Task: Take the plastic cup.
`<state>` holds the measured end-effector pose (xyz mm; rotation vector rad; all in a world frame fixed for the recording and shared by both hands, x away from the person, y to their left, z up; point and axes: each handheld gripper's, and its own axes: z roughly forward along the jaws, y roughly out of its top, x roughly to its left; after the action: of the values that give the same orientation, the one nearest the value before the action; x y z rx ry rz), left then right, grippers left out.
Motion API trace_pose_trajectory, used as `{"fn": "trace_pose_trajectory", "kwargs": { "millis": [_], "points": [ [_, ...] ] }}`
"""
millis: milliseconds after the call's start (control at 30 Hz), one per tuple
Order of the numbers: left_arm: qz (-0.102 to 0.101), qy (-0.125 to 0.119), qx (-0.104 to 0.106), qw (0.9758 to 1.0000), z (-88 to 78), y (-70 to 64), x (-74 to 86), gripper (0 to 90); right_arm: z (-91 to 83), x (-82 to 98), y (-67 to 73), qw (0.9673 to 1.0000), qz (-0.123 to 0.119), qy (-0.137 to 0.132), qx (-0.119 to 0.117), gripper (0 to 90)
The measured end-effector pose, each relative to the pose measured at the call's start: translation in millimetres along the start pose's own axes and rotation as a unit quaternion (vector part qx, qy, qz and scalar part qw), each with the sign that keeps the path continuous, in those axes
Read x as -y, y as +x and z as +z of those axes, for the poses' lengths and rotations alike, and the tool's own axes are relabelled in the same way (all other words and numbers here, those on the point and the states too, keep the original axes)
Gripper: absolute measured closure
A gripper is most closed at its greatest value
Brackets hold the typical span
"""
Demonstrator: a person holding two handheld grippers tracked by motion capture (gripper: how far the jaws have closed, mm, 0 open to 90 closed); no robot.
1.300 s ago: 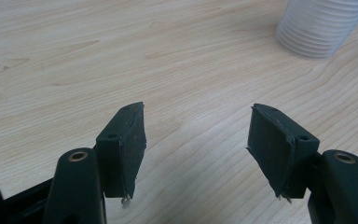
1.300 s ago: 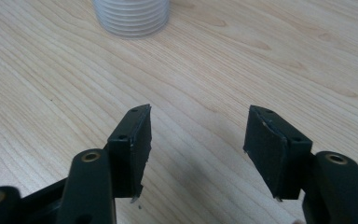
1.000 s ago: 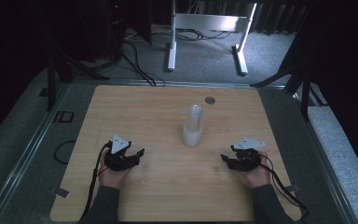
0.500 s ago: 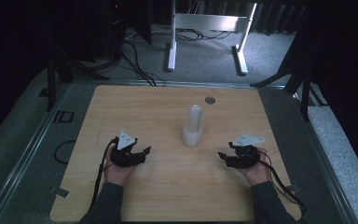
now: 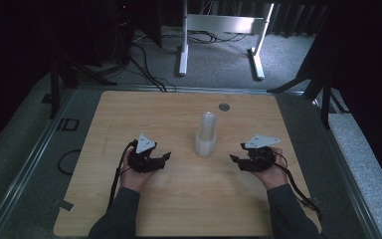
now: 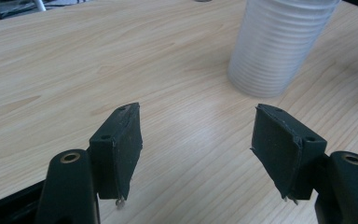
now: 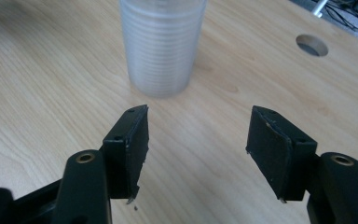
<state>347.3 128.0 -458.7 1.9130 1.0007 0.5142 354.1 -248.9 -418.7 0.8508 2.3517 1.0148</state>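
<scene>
A tall stack of clear ribbed plastic cups stands upright in the middle of the wooden table. My left gripper hovers to its left and points at it, jaws apart with nothing between them. The left gripper view has the stack ahead at upper right, beyond my gripper. My right gripper sits to the stack's right and faces it. Its jaws have just been closing a little, still apart and empty. The right gripper view puts the stack ahead at upper left of my gripper.
A round hole lies in the tabletop behind the stack, and the right gripper view has this hole at upper right. A white metal stand and cables sit on the floor beyond the table. A dark frame borders the table.
Both hands have drifted inward toward the cup stack and risen slightly. The stack has not moved.
</scene>
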Motion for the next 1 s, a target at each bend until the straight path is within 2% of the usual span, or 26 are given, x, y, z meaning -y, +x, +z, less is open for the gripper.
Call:
{"fn": "trace_pose_trajectory", "kwargs": {
  "millis": [167,367,533,867,900,1000],
  "points": [
    [0.010,-0.002,0.011,0.9999,9.2,-6.4,-8.0,33.4,-0.3,-19.0,-2.0,0.9998,-0.016,-0.005,-0.005,40.0],
    [0.020,-0.002,0.017,0.9997,14.9,-9.7,-11.8,34.0,-0.8,-29.3,-2.7,0.9996,-0.026,-0.013,-0.005,40.2],
    [0.030,-0.003,0.021,0.9993,21.1,-14.2,-16.7,34.3,2.2,-35.5,-3.3,0.9997,-0.022,-0.012,-0.008,38.7],
    [0.032,-0.007,0.032,0.9989,33.5,-21.9,-24.2,34.6,2.1,-46.1,-2.4,0.9996,-0.022,-0.016,-0.011,37.6],
    [0.035,-0.011,0.037,0.9986,40.0,-25.6,-28.4,34.5,2.5,-49.8,-2.8,0.9994,-0.024,-0.019,-0.016,35.5],
    [0.034,-0.016,0.042,0.9984,44.0,-28.3,-31.6,33.3,2.4,-54.5,-1.8,0.9992,-0.025,-0.024,-0.017,35.0]
  ]
}}
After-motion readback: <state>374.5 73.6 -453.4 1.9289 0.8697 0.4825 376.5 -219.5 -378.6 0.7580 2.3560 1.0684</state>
